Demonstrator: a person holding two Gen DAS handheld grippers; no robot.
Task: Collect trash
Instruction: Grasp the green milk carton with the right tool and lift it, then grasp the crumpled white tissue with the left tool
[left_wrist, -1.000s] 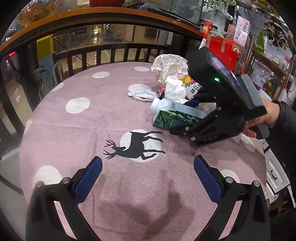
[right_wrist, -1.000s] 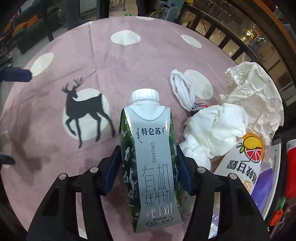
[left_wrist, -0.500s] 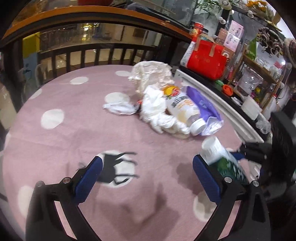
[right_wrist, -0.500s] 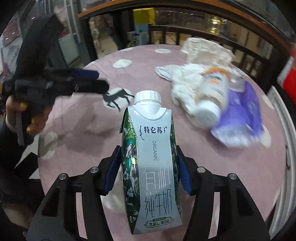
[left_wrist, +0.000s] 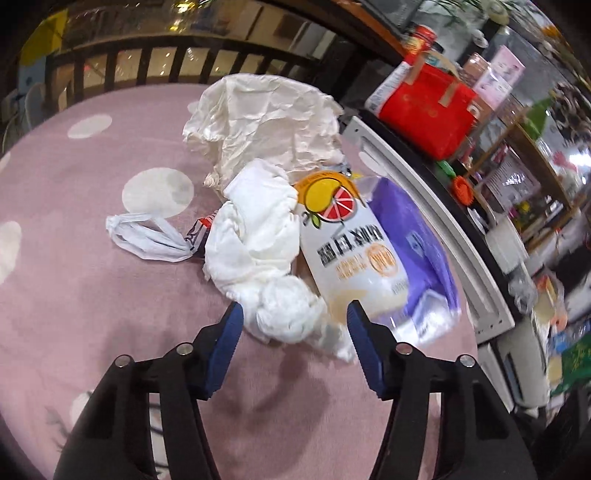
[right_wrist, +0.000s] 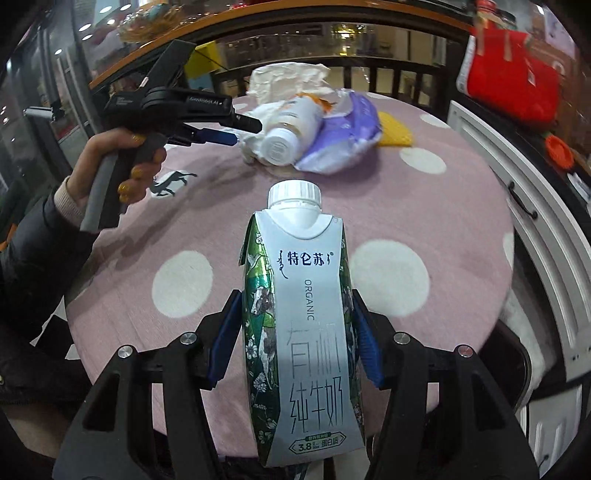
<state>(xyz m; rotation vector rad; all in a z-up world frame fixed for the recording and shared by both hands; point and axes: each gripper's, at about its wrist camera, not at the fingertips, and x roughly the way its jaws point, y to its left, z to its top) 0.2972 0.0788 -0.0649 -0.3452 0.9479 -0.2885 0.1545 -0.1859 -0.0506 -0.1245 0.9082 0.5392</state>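
**Carton in the right tool, left tool closing in on the tissue**

We hold one milk carton (right_wrist: 301, 325) clamped upright between the pads of our right tool (right_wrist: 295, 347), above the near side of the worktop (right_wrist: 461, 229), its white cap pointing away from us. So we judge one piece of trash already picked and on its way to wherever it is to be dropped; no bin shows clearly in either view.

Our left tool (left_wrist: 293, 343) has just been narrowing its jaws. They stand apart, with the knotted end of the crumpled white tissue (left_wrist: 258, 254) lying between the tips, though we cannot tell if a pad touches it yet. The next move, as we read it, calls for closing on that wad without catching the bottle beside it.

Left on the worktop we count: one tissue wad, one white drink bottle (left_wrist: 347, 251) lying on its side and touching the wad, one purple pouch (left_wrist: 417, 254) under the bottle, one crumpled paper sheet (left_wrist: 266, 122) behind, one small knotted plastic bag (left_wrist: 147, 236) to the left, and one yellow piece (right_wrist: 395, 133) seen only from the right wrist.
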